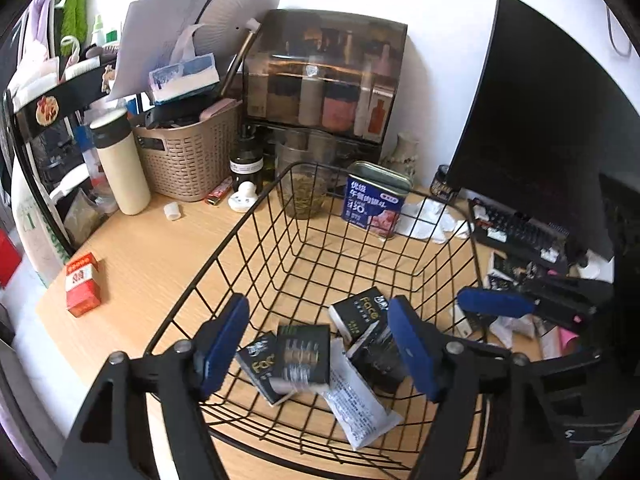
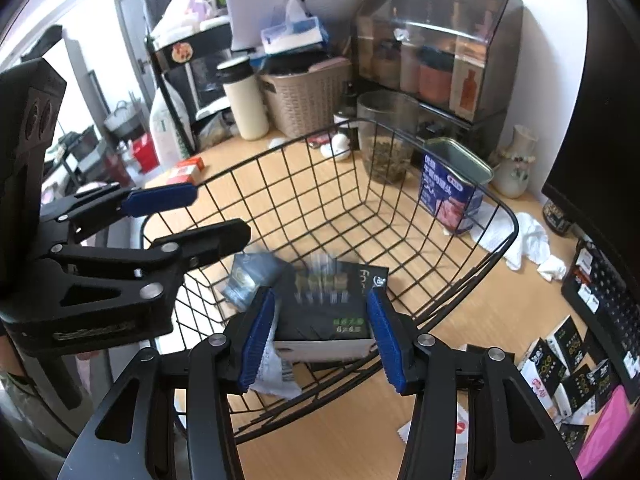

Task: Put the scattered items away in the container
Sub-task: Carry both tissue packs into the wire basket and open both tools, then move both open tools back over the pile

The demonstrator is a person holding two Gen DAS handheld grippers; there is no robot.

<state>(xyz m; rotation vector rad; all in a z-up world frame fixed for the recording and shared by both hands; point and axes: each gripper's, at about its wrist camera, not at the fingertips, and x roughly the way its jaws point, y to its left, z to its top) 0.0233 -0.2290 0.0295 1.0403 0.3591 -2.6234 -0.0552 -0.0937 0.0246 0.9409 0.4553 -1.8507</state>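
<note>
A black wire basket (image 1: 256, 216) (image 2: 516, 220) stands on the wooden desk. Inside lie several black "Face" packets (image 1: 358, 308), a white sachet (image 1: 356, 404) and a blurred black box (image 1: 304, 354) (image 2: 328, 300) that seems to be falling. My left gripper (image 1: 320, 352) is open and empty over the basket's near rim; it also shows in the right wrist view (image 2: 192, 212). My right gripper (image 2: 322, 338) is open above the basket, with the blurred box just beyond its fingers; one blue finger (image 1: 496, 302) shows in the left wrist view.
More black packets (image 2: 568, 360) and a pink item (image 2: 608, 424) lie on the desk right of the basket. A red box (image 1: 82, 282), blue tin (image 1: 374, 200), glass jar (image 1: 306, 176), white tissue (image 2: 524, 240), beige woven bin (image 1: 188, 156), bottle (image 1: 120, 164), keyboard (image 1: 520, 232) and monitor (image 1: 540, 120) surround it.
</note>
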